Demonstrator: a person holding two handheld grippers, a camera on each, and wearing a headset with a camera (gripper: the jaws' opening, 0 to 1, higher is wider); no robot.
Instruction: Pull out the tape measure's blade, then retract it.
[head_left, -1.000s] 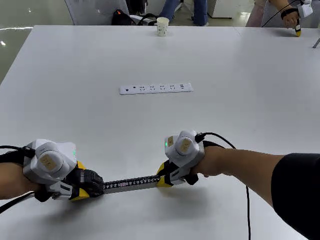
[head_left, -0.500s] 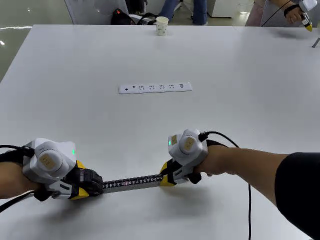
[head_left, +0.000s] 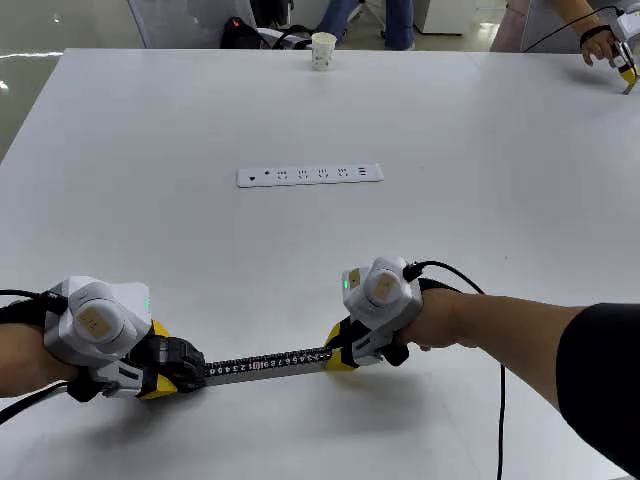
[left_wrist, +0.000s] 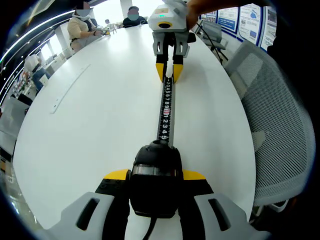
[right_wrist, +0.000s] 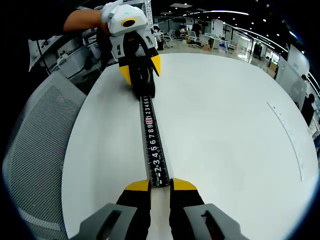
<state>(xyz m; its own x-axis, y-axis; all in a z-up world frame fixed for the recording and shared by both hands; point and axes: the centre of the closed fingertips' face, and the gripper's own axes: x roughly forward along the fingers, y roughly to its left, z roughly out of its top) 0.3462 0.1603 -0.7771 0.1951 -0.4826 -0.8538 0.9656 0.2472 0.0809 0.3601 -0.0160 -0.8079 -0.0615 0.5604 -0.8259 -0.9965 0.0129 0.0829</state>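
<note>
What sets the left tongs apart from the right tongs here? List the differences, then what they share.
Hold: the left tongs clamp the black tape measure case; the right tongs pinch the free end of the blade.
Spread: the left tongs stand wide around the case; the right tongs are nearly closed on the thin blade.
Shared: yellow tips, and both face each other along the drawn-out blade, low over the white table.

Black tape measure, blade out.
</note>
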